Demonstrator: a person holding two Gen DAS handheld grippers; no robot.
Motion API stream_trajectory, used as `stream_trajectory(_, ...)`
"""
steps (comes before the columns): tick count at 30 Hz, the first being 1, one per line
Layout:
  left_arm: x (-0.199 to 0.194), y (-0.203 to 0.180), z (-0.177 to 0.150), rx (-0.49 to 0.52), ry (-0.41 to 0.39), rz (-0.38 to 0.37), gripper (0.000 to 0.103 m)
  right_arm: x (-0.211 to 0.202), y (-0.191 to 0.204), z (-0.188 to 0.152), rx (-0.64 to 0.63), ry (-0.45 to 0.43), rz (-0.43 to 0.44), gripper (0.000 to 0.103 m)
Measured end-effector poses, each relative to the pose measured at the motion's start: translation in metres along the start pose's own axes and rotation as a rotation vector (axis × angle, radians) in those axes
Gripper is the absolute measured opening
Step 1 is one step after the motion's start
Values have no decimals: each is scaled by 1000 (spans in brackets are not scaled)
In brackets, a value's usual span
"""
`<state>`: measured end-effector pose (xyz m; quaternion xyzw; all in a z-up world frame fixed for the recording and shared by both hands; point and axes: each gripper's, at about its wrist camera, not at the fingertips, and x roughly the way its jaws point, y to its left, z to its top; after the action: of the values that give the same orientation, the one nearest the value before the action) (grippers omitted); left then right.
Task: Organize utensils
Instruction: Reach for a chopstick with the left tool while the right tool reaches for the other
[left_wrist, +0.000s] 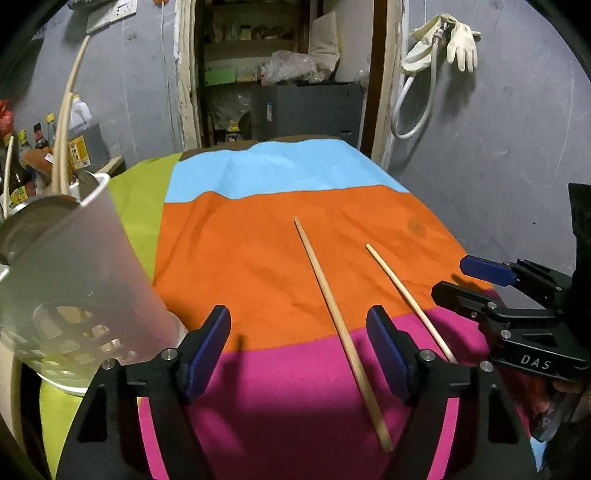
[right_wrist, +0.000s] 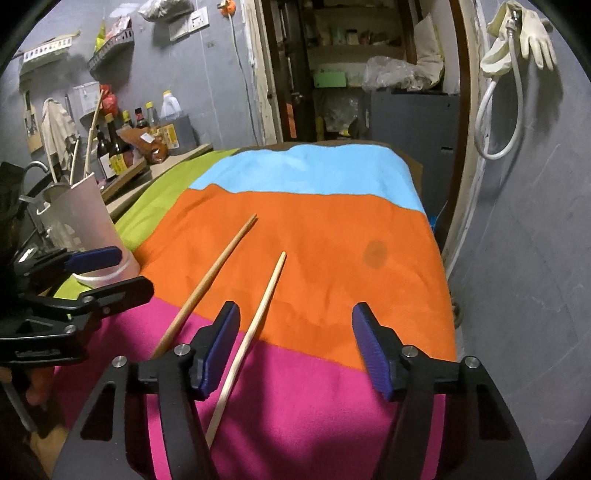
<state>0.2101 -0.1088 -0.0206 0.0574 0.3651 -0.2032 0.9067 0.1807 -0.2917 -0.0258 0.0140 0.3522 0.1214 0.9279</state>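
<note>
Two wooden chopsticks lie on the striped cloth (left_wrist: 258, 258), crossing from the orange band into the magenta one. The darker chopstick (left_wrist: 341, 328) is the longer-looking and thicker of the two; the paler chopstick (left_wrist: 408, 301) lies just beside it toward 3 o'clock in the left wrist view, the two apart and fanning slightly away from each other at their far tips.

The left gripper (left_wrist: 299, 350) hovers over the magenta band with its blue-padded jaws spread wide and nothing between them; the darker chopstick passes under the gap, nearer the right-hand pad. The right gripper (right_wrist: 295, 350) is likewise wide apart and empty, the paler chopstick (right_wrist: 251, 338) running down beside its left-hand pad toward 7 o'clock. The darker chopstick (right_wrist: 207, 284) lies farther toward 9 o'clock.

At 9 o'clock in the left wrist view stands a white utensil holder (left_wrist: 85, 266) on the green band, with several pale sticks (left_wrist: 64, 122) rising from it. In the right wrist view the same holder (right_wrist: 86, 229) sits at 9 o'clock, just behind the left gripper (right_wrist: 110, 273). A rubber glove (right_wrist: 535, 35) hangs on the wall at 1 o'clock.
</note>
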Motion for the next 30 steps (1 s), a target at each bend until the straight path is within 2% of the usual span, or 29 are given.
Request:
stream_trajectory(2,4,1,0,-7,12,-4,69,1,0,0,3,6,-2,58)
stream_trajectory(13,27,5,3,-41,111,-56,44,10,-1,0,6,54,21,41)
stream_trajectory(23,41,6,12,-56,155,-106,36,19,9,0,-26,93,80,27)
stream_trajectory(30,51,8,20,-77,201,-145,29,29,16,1,-45,145,91,17)
